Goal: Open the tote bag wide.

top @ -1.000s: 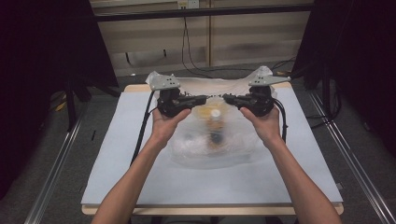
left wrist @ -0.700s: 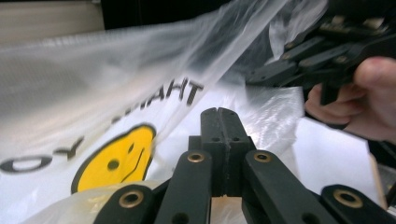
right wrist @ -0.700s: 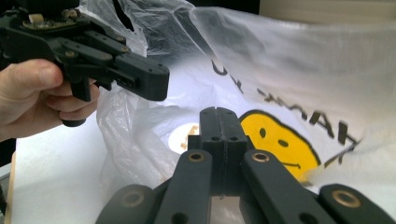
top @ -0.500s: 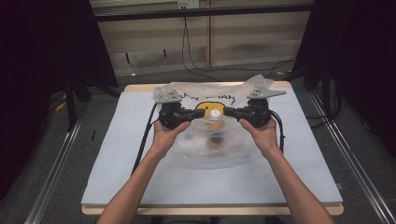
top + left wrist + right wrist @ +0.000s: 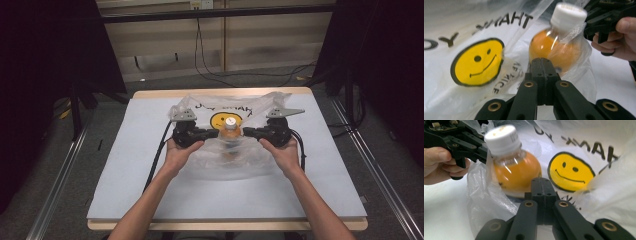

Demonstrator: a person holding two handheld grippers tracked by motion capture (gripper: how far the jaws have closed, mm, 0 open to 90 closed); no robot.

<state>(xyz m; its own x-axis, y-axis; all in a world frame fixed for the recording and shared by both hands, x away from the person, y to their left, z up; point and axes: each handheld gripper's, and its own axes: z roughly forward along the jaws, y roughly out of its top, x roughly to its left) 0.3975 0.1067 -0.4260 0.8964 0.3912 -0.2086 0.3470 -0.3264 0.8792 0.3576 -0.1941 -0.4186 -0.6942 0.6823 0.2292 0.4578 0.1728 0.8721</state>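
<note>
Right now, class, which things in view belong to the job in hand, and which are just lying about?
In the job:
bag, clear plastic with a smiley
bottle of orange drink, white cap
left tongs, shut
right tongs, shut

Lying about:
table
cables on the floor behind

Bottle (image 5: 230,131) and bag (image 5: 226,160) film between grippers; bare table (image 5: 125,165) outside.

both grippers matte black: left gripper (image 5: 212,135), right gripper (image 5: 248,133). brass-coloured pivot bushings, small screws in the fingers (image 5: 543,72), grey three-cornered plate on top, black cable trailing off each. forearms bare, no sleeves.
</note>
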